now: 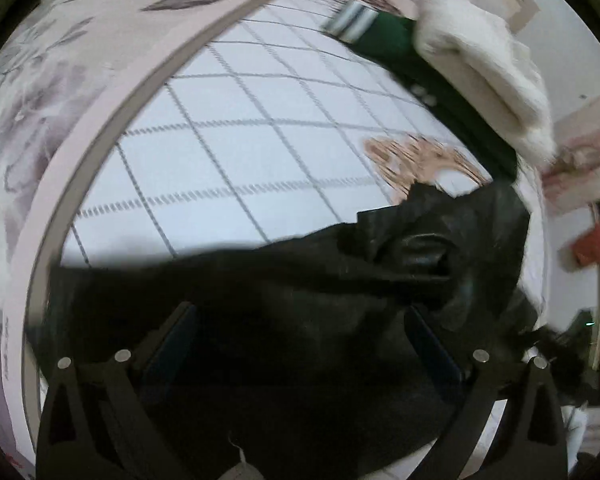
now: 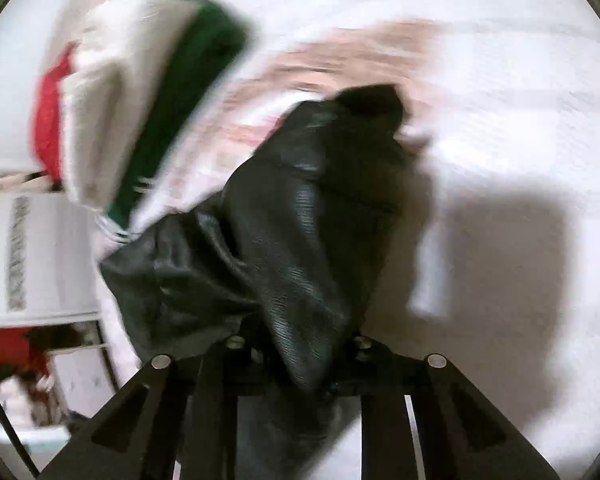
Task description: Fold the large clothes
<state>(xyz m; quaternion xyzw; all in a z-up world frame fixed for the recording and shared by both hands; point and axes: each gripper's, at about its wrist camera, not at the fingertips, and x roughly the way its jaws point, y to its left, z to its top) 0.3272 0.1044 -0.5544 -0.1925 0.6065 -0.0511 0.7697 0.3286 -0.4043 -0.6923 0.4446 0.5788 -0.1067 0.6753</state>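
Two wrist views are before me, and both look down on a bed covered by a white sheet with a grey grid pattern. I note a pale pink border band running along the sheet, with floral fabric beyond it.

The largest item on the bed is the black garment, a shiny, leather-like piece lying crumpled across the sheet. At the far side I see a folded stack: a green garment with white stripes at its cuff, and a cream fleecy garment on top of it. Something red sits behind that stack.

My left gripper hangs over the black garment with its jaws spread wide, pressing on nothing. My right gripper has its jaws drawn in on a bunched fold of the black garment, which rises between them.

There is dark lettering on a white panel beside the bed, too blurred for me to read. No brand or label can be made out.
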